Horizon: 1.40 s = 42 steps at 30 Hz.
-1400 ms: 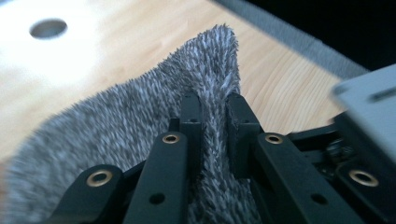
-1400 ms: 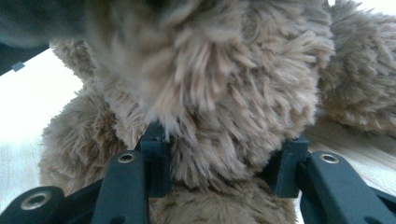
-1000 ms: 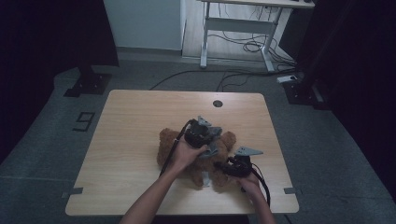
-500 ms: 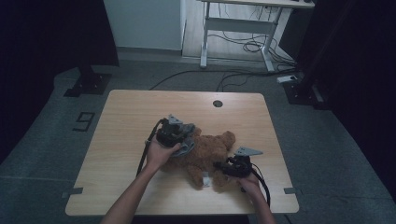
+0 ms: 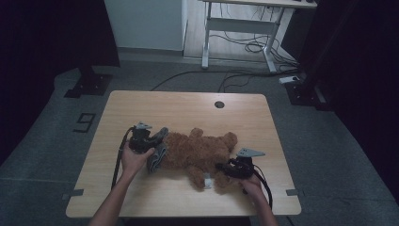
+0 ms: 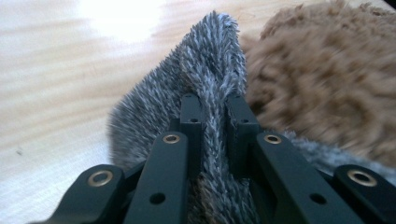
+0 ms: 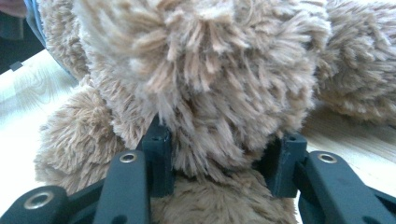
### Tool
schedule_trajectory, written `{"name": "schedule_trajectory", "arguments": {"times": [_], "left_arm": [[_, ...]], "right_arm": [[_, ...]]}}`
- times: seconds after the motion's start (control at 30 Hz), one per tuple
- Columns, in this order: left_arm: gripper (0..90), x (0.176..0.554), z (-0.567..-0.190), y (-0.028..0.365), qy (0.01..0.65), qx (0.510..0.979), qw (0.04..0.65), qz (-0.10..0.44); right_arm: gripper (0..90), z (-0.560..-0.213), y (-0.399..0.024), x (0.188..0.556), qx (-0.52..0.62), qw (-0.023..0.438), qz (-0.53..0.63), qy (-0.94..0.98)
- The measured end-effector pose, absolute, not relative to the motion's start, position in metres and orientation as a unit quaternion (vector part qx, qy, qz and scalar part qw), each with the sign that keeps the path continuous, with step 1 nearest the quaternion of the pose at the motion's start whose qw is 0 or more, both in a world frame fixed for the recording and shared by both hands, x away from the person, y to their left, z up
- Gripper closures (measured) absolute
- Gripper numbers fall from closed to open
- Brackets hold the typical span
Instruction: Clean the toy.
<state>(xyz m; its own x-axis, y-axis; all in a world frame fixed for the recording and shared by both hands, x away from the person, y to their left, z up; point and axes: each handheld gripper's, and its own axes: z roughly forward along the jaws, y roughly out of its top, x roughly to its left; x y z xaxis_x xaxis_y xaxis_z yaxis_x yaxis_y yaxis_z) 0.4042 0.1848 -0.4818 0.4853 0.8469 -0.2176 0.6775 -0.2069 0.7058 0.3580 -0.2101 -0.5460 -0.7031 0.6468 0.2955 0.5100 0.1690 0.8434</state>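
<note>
My left jaws are clamped tight on a fold of the grey furry piece (image 6: 210, 88), and my right jaws are squeezing a chunky limb of the brown teddy bear (image 7: 210, 84). From the high view the bear (image 5: 197, 150) lies stretched out in the middle of the wooden surface (image 5: 188, 106), left gripper (image 5: 153, 141) at its left end, right gripper (image 5: 226, 168) near its legs. I'd guess the grey piece is mostly off but not clear yet, since it sits right against the bear's fur. The left gripper view shows the pinch on the grey fabric up close; from above it's just a small grey patch.
</note>
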Motion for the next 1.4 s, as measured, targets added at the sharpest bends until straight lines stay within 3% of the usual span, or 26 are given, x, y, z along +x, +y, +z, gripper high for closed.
{"name": "schedule_trajectory", "arguments": {"times": [0.3,0.87,1.17,1.4], "left_arm": [[80.1,0.397,-0.460,0.191,0.476,0.754,0.440,0.106],[80.1,0.384,-0.407,0.126,0.383,0.772,0.495,0.112],[80.2,0.396,-0.422,0.079,0.373,0.794,0.471,0.092],[80.1,0.410,-0.447,0.058,0.399,0.803,0.434,0.087]], "right_arm": [[53.0,-0.547,-0.211,0.358,0.381,0.065,0.521,0.761],[53.0,-0.546,-0.211,0.358,0.382,0.067,0.519,0.762],[53.1,-0.546,-0.211,0.359,0.380,0.067,0.519,0.763],[53.4,-0.546,-0.211,0.359,0.380,0.067,0.519,0.763]]}}
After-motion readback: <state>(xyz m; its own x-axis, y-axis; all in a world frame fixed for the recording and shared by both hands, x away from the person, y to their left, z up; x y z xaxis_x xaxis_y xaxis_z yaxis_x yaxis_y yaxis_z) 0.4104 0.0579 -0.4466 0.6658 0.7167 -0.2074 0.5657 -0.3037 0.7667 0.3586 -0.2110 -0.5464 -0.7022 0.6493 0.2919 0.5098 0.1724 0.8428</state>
